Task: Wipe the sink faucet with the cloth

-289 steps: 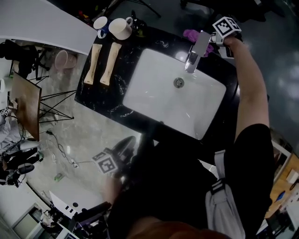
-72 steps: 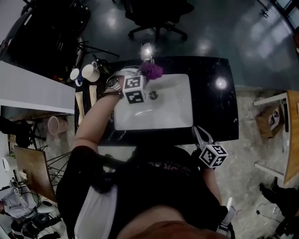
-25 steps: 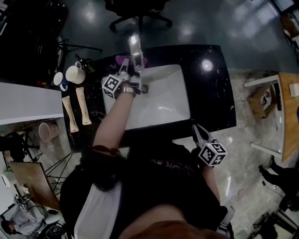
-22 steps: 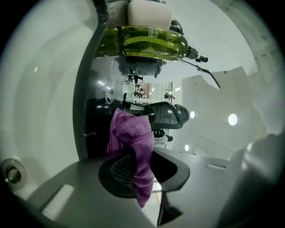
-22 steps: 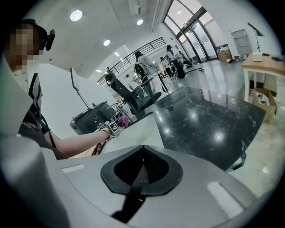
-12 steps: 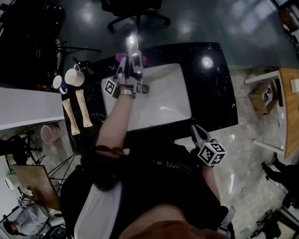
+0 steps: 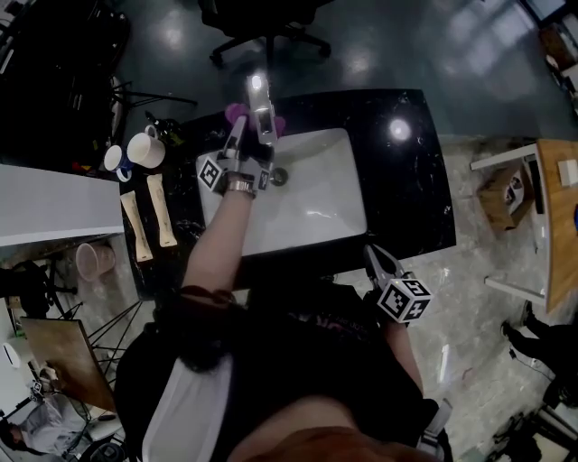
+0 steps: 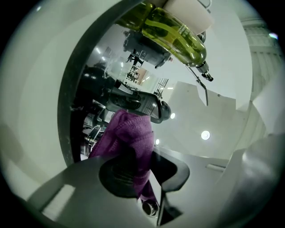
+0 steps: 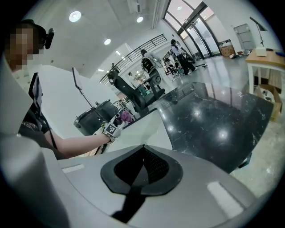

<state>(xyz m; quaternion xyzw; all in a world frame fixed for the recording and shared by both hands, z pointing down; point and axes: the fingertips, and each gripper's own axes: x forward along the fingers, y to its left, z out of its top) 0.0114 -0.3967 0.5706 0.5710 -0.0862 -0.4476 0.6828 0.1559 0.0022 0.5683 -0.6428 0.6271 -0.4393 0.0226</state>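
The chrome faucet point(image 7: 261, 106) stands at the back rim of the white sink point(image 7: 312, 203). A purple cloth point(image 7: 236, 115) bunches against the faucet's left side, with a bit showing on the right. My left gripper point(image 7: 237, 140) reaches over the basin to the faucet and is shut on the cloth. In the left gripper view the cloth point(image 8: 129, 132) is pinched between the pads of the left gripper point(image 8: 144, 171), with a dark metal part close behind it. My right gripper point(image 7: 375, 262) hangs at the counter's front edge, shut and empty; its jaws point(image 9: 142, 167) meet.
The sink sits in a black stone counter point(image 7: 408, 185). Two mugs point(image 7: 144, 147) and two wooden pieces point(image 7: 149, 217) lie at its left end. An office chair point(image 7: 262, 27) stands behind the counter, and a wooden table point(image 7: 555, 207) at the right.
My left gripper has rolled and lifted slightly along the faucet's left side, keeping the cloth. The right gripper has stayed by the counter's front edge.
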